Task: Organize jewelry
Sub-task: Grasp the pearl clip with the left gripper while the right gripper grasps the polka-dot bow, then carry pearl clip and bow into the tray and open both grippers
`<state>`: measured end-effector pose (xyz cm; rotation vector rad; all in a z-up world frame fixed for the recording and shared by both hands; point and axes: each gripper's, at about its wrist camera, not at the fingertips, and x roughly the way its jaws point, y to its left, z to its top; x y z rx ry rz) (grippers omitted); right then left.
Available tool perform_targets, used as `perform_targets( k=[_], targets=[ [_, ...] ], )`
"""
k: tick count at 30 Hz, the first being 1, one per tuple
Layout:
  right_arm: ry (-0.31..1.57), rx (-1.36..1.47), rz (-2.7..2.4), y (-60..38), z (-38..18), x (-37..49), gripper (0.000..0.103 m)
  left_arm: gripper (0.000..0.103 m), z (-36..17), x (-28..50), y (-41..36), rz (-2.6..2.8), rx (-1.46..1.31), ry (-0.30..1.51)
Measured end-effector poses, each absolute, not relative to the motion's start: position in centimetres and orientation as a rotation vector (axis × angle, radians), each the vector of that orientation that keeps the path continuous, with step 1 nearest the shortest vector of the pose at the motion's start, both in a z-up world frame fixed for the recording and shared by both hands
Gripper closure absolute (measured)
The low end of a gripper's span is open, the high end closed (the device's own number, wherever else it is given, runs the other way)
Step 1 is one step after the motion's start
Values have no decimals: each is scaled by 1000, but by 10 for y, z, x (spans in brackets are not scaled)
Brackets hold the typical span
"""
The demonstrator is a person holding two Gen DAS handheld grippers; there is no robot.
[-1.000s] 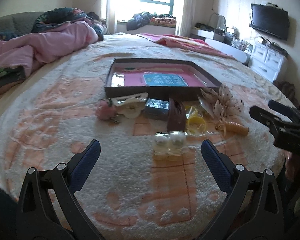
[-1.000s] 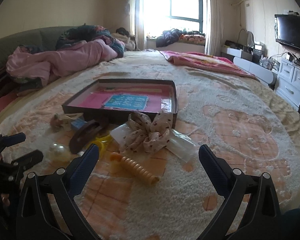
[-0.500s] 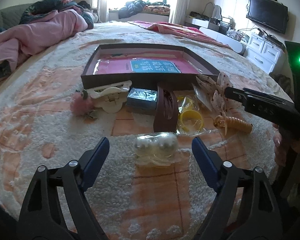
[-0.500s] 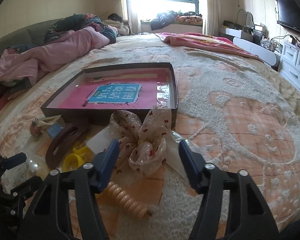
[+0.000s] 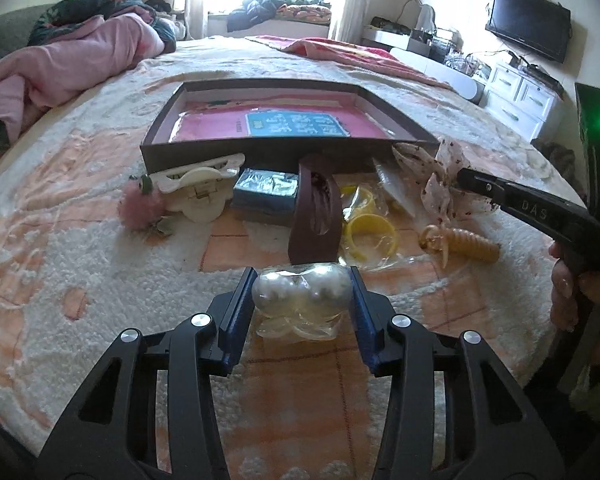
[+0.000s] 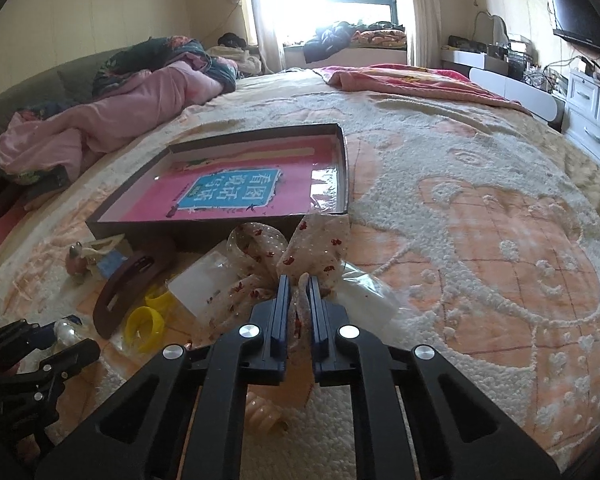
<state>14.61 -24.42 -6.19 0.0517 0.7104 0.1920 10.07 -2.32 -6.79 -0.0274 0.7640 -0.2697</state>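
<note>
**Both tongs clamp down on their first picks**

The left tongs point(image 5: 302, 286) have just been closing and their blue pads now press on either side of a clear plastic packet of large pearly beads point(image 5: 300, 290), which lies on the cream and peach tufted bedspread point(image 5: 60, 264) nearest the person. The right tongs point(image 6: 299, 292) have just been closing too, and are pinched nearly shut on the knot of a sheer cream fabric bow dotted with red point(image 6: 288, 252). Taking the bow at its gathered middle looks sensible: it is the one firm spot on a floppy thing.

The rest of the jewelry lies in a loose row just in front of the shallow dark cardboard box with a pink and blue printed bottom point(image 5: 284, 148), probably so each piece has a short trip into it. In that row sit a pink fluffy pompom charm point(image 5: 140, 208), a white claw hair clip point(image 5: 198, 184), a small blue box wrapped in film point(image 5: 266, 192), a brown curved hair clip point(image 5: 314, 216) standing on edge, yellow plastic rings in a clear bag point(image 5: 370, 228) and a tan spiral hair piece point(image 5: 464, 244).

The beads are glossy, round and bunched tight in their wrapper, so the packet may be slippery under the pads. Both pieces rest on the bed, not yet lifted.
</note>
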Motion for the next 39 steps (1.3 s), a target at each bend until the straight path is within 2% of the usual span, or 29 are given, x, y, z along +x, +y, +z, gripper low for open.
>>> perform_targets(
  k=[9,22,39],
  targets=[
    [657,97,178,-265,-44,133,95,67,-40,104,-38,-312,-10,678],
    [634,106,159,-278,-20,164,95,67,-20,170,-24,-281,-72,642],
    [673,16,213,-224,-20,238,95,67,-30,251,19,-187,-91,691]
  ],
)
